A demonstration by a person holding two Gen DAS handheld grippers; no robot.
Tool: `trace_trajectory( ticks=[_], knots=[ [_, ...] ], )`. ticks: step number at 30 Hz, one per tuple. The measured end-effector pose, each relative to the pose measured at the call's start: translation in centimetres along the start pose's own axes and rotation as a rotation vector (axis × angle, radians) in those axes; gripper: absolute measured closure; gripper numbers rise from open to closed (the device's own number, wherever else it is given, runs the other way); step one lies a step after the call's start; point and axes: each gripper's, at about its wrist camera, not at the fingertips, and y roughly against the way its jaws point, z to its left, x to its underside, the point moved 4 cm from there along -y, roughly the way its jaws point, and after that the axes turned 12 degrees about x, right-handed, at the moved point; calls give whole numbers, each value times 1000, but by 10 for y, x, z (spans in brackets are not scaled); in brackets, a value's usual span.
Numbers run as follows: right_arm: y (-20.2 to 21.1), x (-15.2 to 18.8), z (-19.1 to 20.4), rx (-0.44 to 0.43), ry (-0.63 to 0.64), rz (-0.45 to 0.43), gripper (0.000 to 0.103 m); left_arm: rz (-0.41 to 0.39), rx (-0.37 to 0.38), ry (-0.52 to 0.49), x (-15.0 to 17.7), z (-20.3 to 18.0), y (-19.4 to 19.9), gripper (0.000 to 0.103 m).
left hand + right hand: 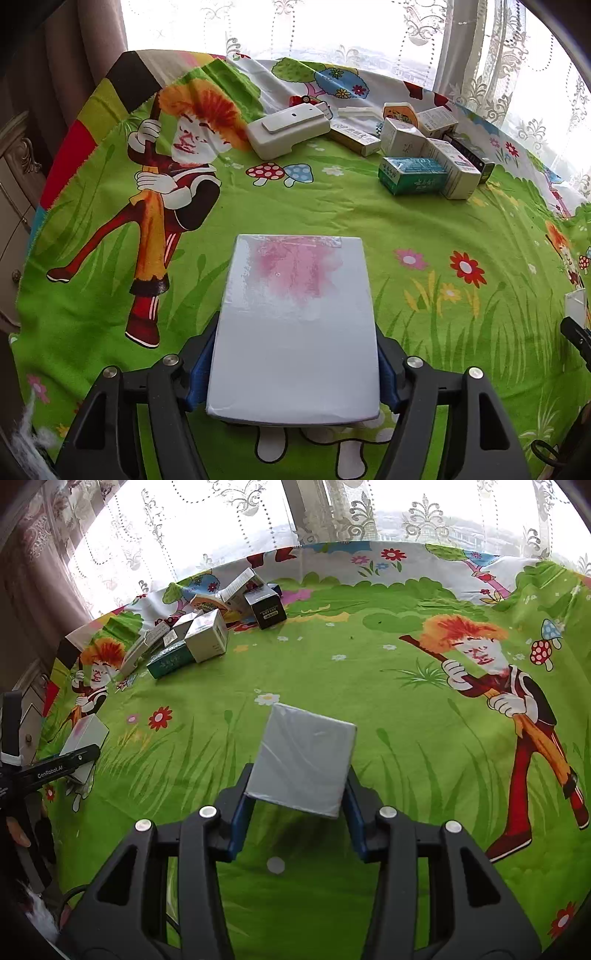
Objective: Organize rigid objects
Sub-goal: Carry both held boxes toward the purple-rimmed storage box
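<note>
**Both hand-held grippers loaded, one box each, above the table**

Left wrist view:
- Left hand-held gripper (294, 373) clamped on a white box with a pink stain (295, 325), blue pads (199, 376) pressed on its two long sides.
- Box lying flat, sticking forward past the fingertips, near end roughly between the pads. Held low over the green cartoon cloth (332, 214) covering the table; cannot tell whether touching or just above.
- Grip across the narrow width looks chosen for a stable carry of a broad flat box.
- Pile of small boxes (424, 158) far ahead at right, a white device (288, 133) to its left, near the window. Probably the unsorted stock.

Right wrist view:
- Right hand-held gripper (299, 805) closed on a grey box (304, 760), pads on its left and right edges near the box's near end.
- Box tilted up and slightly skewed, shadow below, so likely lifted clear of the cloth.
- Same pile (207, 627) far ahead at left; other gripper with its stained box at the left edge, well apart.

Judgement: both boxes mid-carry, drop spot not evident.
</note>
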Motion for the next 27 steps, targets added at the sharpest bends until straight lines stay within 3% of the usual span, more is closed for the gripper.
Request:
trace_trajectory(
  ticks=[4, 13, 17, 21, 22, 23, 27],
  knots=[
    [0, 0, 4, 27, 21, 0, 54, -29, 1, 13, 0, 9, -3, 18],
    [-2, 0, 16, 107, 88, 5, 48, -11, 21, -19, 1, 9, -2, 17],
    [-4, -4, 15, 123, 19, 29, 45, -11, 34, -34, 2, 9, -2, 17],
    [-9, -9, 18, 195, -51, 49, 44, -18, 48, -51, 3, 10, 0, 22],
    [-10, -10, 20, 244, -45, 49, 49, -27, 51, -59, 3, 10, 2, 35],
    [-11, -10, 21, 296, -33, 45, 59, -30, 52, -67, 4, 10, 4, 37],
    [1, -6, 35, 297, -24, 2, 59, -30, 84, -72, 9, 14, 10, 37]
  ],
)
